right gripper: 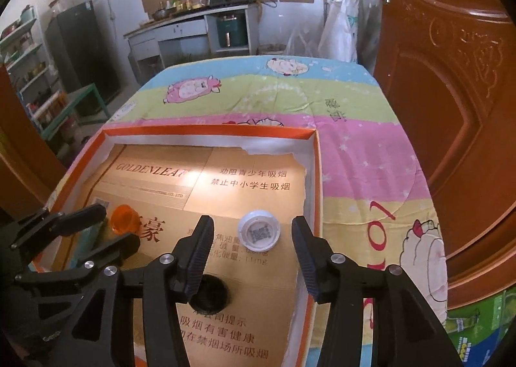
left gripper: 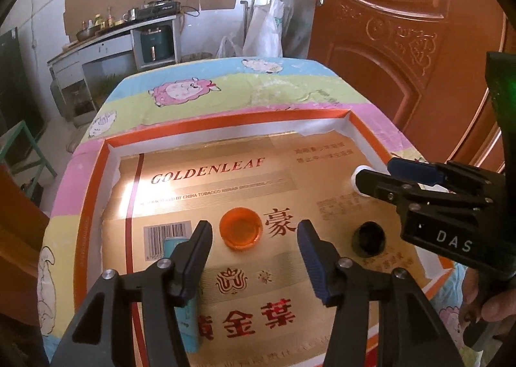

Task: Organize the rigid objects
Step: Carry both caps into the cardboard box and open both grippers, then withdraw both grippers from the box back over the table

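Both tongs-style grippers stand with jaws apart, nothing clamped: left gripper (left gripper: 254,254) hovers over the orange translucent plastic cap (left gripper: 240,227), which sits free between and beyond its fingers; right gripper (right gripper: 251,254) hovers with the white round plastic cap with a QR code inside (right gripper: 258,231) loose between its fingertips.

Surface: table covered by a pastel striped cloth with cartoon sheep (right gripper: 251,90). Room: kitchen, white tiled wall, counter with a gas stove and pots (right gripper: 200,9), dark fridge (right gripper: 77,44), shelving rack at left, carved brown wooden door (right gripper: 451,93) at right.

Counts: two grippers, three caps, one tube, one tray.

Container: shallow orange-rimmed cardboard tray (right gripper: 206,132) with white inner walls, lined with a flattened gold cigarette carton printed GOLDENLEAF (left gripper: 206,170). Inside it: orange cap near the centre, mouth up; white cap toward the right wall; black round cap (left gripper: 369,238) nearer, between the two, partly hidden behind the right gripper's finger in the right wrist view; light blue tube (left gripper: 187,312) lying by the left wall, partly covered by the left gripper's finger.
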The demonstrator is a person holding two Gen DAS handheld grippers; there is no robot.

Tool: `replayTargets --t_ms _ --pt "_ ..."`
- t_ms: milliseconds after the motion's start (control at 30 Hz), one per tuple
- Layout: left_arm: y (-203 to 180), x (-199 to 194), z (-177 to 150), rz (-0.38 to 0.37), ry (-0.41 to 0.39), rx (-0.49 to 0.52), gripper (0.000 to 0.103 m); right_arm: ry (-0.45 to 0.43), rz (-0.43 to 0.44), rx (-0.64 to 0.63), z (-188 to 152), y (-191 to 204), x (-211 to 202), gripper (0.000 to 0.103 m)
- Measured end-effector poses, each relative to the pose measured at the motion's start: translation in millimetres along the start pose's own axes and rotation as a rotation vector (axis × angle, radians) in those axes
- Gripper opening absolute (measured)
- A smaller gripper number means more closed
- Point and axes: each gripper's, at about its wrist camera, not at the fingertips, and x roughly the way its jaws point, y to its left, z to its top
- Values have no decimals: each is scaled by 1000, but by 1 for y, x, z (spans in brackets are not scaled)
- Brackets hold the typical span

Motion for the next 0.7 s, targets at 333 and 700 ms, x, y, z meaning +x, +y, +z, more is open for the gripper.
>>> replayTargets --t_ms 333,700 --pt "2 -25 -10 -15 -21 -44 55 -21 9 28 -12 0 -21 52" --pt "1 -78 -44 -35 -120 -37 55 -80 26 59 -61 12 -80 52"
